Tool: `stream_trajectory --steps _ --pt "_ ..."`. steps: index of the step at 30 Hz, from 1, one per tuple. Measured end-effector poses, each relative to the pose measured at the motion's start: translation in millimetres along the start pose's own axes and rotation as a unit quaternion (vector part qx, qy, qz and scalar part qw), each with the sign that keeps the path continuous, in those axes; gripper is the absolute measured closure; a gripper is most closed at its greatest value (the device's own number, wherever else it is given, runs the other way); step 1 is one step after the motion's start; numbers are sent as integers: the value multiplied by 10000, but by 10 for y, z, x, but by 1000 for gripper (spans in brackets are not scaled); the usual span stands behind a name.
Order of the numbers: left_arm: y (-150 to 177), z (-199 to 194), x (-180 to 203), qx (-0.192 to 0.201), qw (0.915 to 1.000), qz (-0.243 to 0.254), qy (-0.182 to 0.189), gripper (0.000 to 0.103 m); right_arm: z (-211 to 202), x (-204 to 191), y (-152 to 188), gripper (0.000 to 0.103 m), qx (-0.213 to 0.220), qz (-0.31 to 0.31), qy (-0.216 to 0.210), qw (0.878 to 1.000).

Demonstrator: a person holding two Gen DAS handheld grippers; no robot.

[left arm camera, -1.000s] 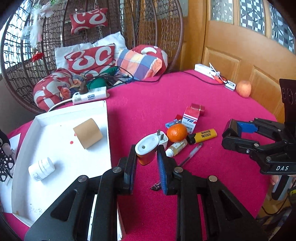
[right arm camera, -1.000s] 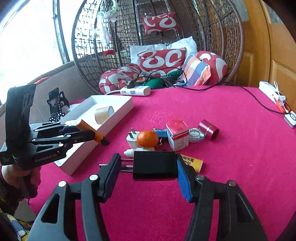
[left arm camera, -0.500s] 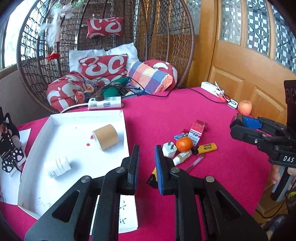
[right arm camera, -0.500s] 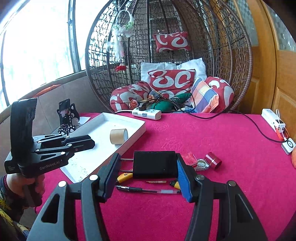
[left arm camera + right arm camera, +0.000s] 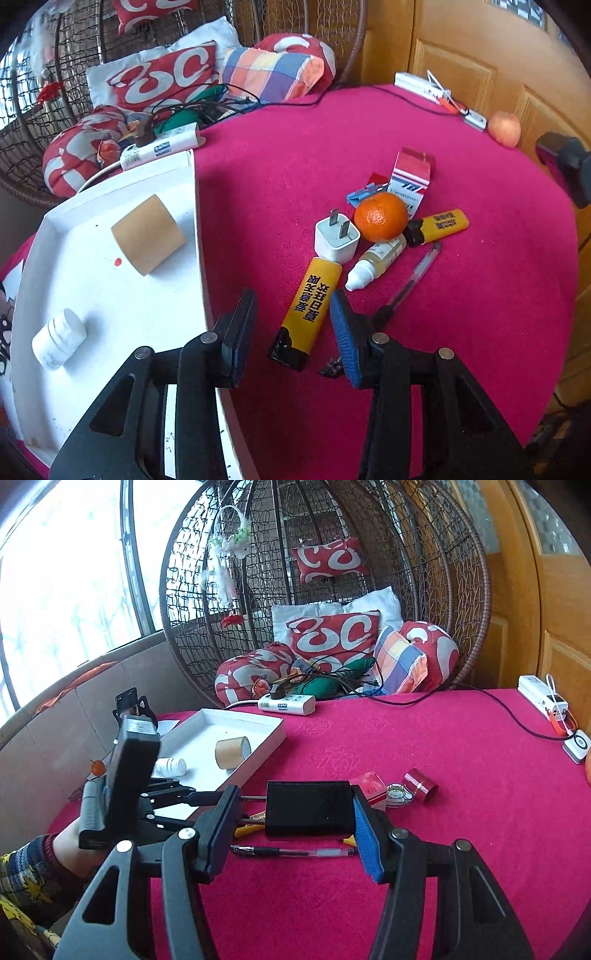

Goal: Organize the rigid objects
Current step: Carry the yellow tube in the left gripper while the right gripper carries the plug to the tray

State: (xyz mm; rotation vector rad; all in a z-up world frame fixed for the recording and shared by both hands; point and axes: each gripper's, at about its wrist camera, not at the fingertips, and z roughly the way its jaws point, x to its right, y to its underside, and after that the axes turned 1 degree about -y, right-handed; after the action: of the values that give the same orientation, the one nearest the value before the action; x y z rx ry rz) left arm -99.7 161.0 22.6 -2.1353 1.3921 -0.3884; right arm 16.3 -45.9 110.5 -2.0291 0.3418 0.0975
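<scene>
Looking down your left wrist view, your left gripper [image 5: 293, 325] stands part open with its jaws having just been opening; the yellow lighter [image 5: 308, 310] lies on the red cloth between them, and neither pad touches it. I judge that lighter to be light, stiff and rather slick plastic, so take it across its flat yellow body near the middle, not by the black cap end nearest you. Its far end touches the white charger plug [image 5: 337, 236], and the small dropper bottle [image 5: 373, 263] lies just beside it, so a skewed closing could nudge them. The pen [image 5: 410, 286] lies close by your right-hand finger. To the left, the white tray [image 5: 110, 302] holds a brown tape roll [image 5: 147, 234] on its side and a small white bottle [image 5: 59, 338], also lying down, well apart from each other; much of the tray floor is bare. The orange [image 5: 380, 216] and a second yellow lighter [image 5: 437, 226] sit beyond, on the cloth.

Turning to your right wrist view, your right gripper [image 5: 291, 812] is clamped on a black box [image 5: 308, 808], held level above the cloth with both pads pressed on its ends. It looks rigid and smooth-sided; I cannot tell its weight. The tray [image 5: 273, 734] lies ahead to the left, with the tape roll [image 5: 232, 751] and white bottle [image 5: 170, 767] inside it.
</scene>
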Motion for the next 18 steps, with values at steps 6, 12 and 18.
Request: stream_trajectory --steps 6,12,18 --pt "30 221 104 -371 9987 345 95 64 -12 76 39 45 -12 135 -50 9999" --pt "113 110 23 -219 9997 121 35 79 -18 47 20 45 20 127 -107 9999" --pt "75 -340 -1 504 9984 -203 131 79 -76 -18 -88 45 178 7 -59 9998"
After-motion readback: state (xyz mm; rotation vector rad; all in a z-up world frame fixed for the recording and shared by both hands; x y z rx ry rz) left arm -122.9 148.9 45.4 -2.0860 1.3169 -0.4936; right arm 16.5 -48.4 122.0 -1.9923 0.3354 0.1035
